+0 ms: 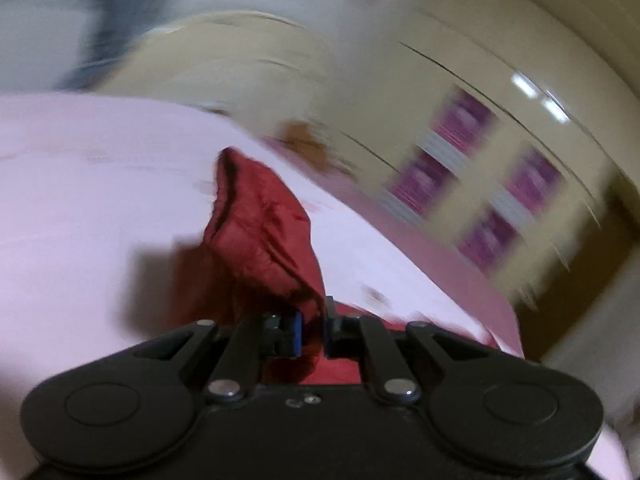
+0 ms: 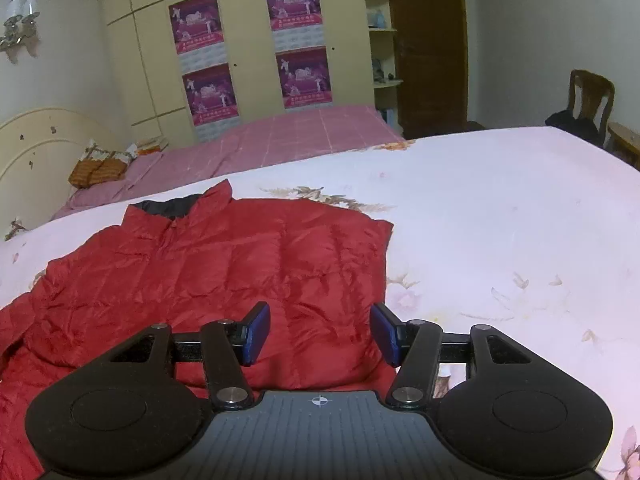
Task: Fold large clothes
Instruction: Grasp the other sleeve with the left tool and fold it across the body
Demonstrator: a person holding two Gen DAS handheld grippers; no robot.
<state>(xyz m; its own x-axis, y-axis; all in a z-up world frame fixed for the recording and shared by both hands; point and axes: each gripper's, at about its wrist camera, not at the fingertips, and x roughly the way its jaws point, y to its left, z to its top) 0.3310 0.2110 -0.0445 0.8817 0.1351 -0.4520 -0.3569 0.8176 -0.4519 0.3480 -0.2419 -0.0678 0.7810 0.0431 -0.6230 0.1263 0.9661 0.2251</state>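
Jacket [image 2: 224, 264]: red, quilted, dark lining at the collar, spread flat ahead of the right tongs [image 2: 320, 334].
Right tongs: jaws apart, empty.
Left tongs [image 1: 314, 330]: pinching a raised fold of jacket.

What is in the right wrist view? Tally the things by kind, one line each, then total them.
Red quilted puffer jacket: 1
Purple posters on the cream wardrobe doors: 4
Brown wooden chair: 1
Orange-brown patterned pillow: 1
Glass wall lamp: 1
Total: 8
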